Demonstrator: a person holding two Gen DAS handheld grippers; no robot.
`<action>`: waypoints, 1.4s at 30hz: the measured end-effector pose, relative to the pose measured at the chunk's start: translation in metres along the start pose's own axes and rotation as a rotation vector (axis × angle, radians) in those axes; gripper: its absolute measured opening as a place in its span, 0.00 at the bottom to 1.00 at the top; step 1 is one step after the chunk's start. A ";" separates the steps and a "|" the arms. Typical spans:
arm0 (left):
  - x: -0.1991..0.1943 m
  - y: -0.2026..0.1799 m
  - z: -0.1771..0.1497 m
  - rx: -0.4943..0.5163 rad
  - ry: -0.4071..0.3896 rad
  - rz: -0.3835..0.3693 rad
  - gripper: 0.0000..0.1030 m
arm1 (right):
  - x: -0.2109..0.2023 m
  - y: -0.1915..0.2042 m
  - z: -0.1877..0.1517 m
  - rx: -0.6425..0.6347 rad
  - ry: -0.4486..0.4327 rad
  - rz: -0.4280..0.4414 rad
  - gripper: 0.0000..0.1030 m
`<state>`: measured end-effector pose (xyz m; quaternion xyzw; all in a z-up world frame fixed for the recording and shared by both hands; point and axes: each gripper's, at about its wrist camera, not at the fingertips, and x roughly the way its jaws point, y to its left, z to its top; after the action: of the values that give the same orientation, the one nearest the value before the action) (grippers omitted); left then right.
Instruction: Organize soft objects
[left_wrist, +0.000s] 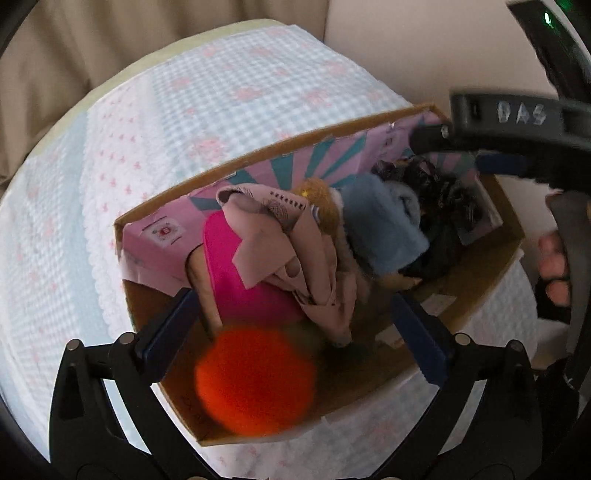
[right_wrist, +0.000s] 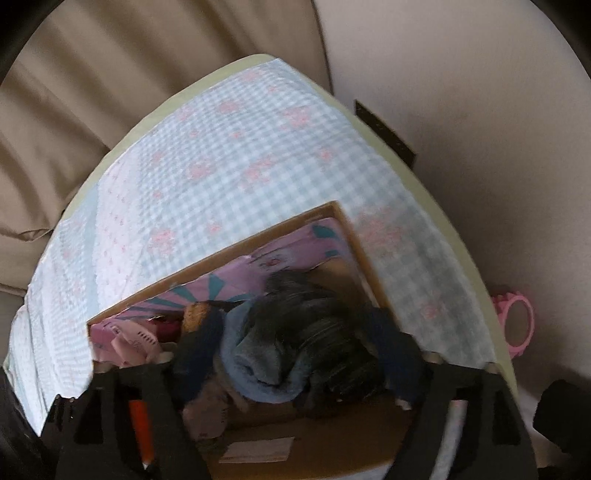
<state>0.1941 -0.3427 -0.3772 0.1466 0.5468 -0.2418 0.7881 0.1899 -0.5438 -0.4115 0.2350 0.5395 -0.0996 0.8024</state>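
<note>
An open cardboard box (left_wrist: 306, 138) with a pink and teal lining stands on the checked cloth. In it lie a magenta item (left_wrist: 236, 273), a pale pink cloth (left_wrist: 295, 251), a brown plush (left_wrist: 321, 199), a light blue fuzzy item (left_wrist: 384, 225) and a dark patterned fabric (left_wrist: 443, 195). An orange ball (left_wrist: 255, 380), blurred, is below my open left gripper (left_wrist: 295, 332) over the box's near part. My right gripper (right_wrist: 295, 358) is open, its fingers on either side of the blue item (right_wrist: 258, 365) and the dark fabric (right_wrist: 325, 325). It also shows in the left wrist view (left_wrist: 469, 147).
The box (right_wrist: 258, 236) sits on a table with a blue and white checked cloth (left_wrist: 207, 85). Beige curtains (right_wrist: 110, 74) hang behind. A pink ring-shaped item (right_wrist: 517, 321) lies on the floor to the right of the table.
</note>
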 end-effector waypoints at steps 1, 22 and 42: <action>0.001 -0.001 -0.001 0.007 0.010 0.009 1.00 | -0.001 0.003 0.000 -0.007 -0.004 -0.004 0.96; -0.072 0.014 -0.014 -0.087 -0.083 -0.026 1.00 | -0.069 0.038 -0.013 -0.096 -0.107 -0.006 0.97; -0.362 0.125 -0.077 -0.365 -0.467 0.146 1.00 | -0.283 0.190 -0.086 -0.435 -0.356 0.103 0.97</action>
<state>0.0978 -0.1194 -0.0711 -0.0180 0.3732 -0.1094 0.9211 0.0848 -0.3632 -0.1281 0.0634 0.3863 0.0198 0.9200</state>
